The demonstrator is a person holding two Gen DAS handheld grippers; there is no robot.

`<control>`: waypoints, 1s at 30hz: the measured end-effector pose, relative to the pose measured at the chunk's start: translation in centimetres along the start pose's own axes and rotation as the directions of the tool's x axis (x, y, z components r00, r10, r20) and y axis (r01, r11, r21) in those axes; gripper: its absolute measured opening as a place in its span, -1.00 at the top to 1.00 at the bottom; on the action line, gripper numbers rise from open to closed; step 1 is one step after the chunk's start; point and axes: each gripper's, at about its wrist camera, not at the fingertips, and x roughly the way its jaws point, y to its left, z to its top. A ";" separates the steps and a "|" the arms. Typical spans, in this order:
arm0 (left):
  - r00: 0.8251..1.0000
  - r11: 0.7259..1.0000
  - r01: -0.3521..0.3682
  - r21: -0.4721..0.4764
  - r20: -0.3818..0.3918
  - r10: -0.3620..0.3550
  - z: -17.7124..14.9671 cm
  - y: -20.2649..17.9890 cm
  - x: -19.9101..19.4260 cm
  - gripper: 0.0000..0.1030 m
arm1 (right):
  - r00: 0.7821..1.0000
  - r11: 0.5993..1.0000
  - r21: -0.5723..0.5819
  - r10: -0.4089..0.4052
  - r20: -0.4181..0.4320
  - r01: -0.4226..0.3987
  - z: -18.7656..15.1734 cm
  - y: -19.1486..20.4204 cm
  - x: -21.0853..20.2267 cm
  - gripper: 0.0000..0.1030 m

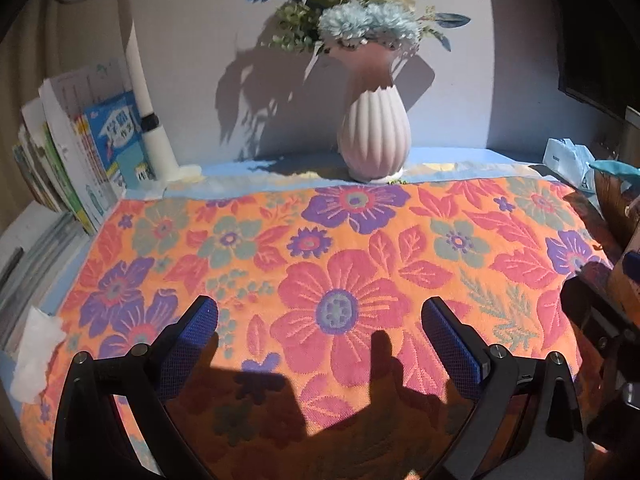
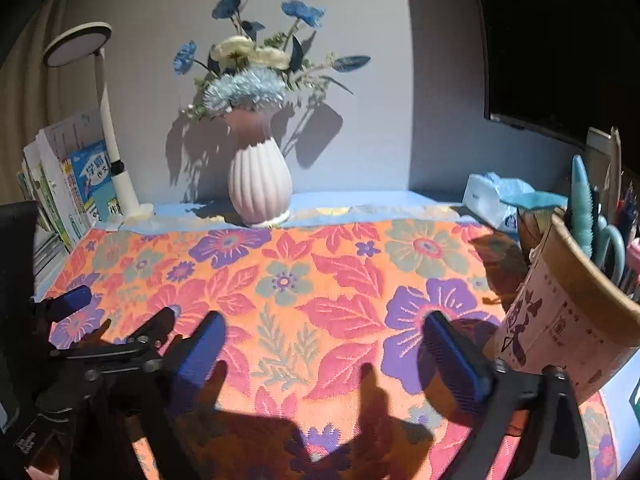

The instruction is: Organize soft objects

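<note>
A thick woven cloth (image 1: 320, 264) with a raised flower pattern in orange, pink, purple and grey-green lies spread flat over the table (image 1: 440, 158) and covers most of it. Its surface looks coarse, like terry or jacquard, and it is smooth, without folds.

The left gripper (image 1: 320, 312) hovers over the near part of the cloth; its jaws stand wide, with nothing between them. Its fingers (image 1: 192, 340) are black with blue, dotted, rubber-like pads. The right gripper (image 2: 324, 328) hovers over the same cloth, nearer to the right side, and its jaws are also wide apart and empty. In the right wrist view the left gripper appears at the left, just beside the right one.

At the far edge of the table stands a ribbed pale pink vase (image 1: 374, 140), bulb-shaped with a narrow neck, which holds blue and cream artificial flowers (image 1: 360, 8). To the left are upright books (image 1: 80, 148) and a white desk lamp (image 1: 140, 92) with a round head. At the right is a paper cup (image 2: 560, 332), conical and printed, with scissors and pens inside, and behind it a soft plastic tissue pack (image 2: 492, 200).
</note>
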 end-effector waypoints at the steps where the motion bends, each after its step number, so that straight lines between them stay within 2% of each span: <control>1: 1.000 1.000 0.008 -0.008 -0.011 -0.008 0.0 0.2 0.2 -0.98 | 1.000 1.000 0.003 0.000 -0.010 0.000 0.0 -0.1 0.2 -0.99; 7: 0.999 1.000 0.013 -0.018 -0.047 -0.014 -0.2 0.1 0.8 -0.98 | 0.999 0.999 0.043 -0.008 -0.039 0.010 0.0 -0.9 0.9 -0.99; 30: 0.998 0.999 0.027 -0.029 -0.051 -0.029 -0.2 0.5 1.0 -0.98 | 0.997 0.995 0.102 -0.003 -0.073 0.011 0.0 -2.1 1.5 -0.99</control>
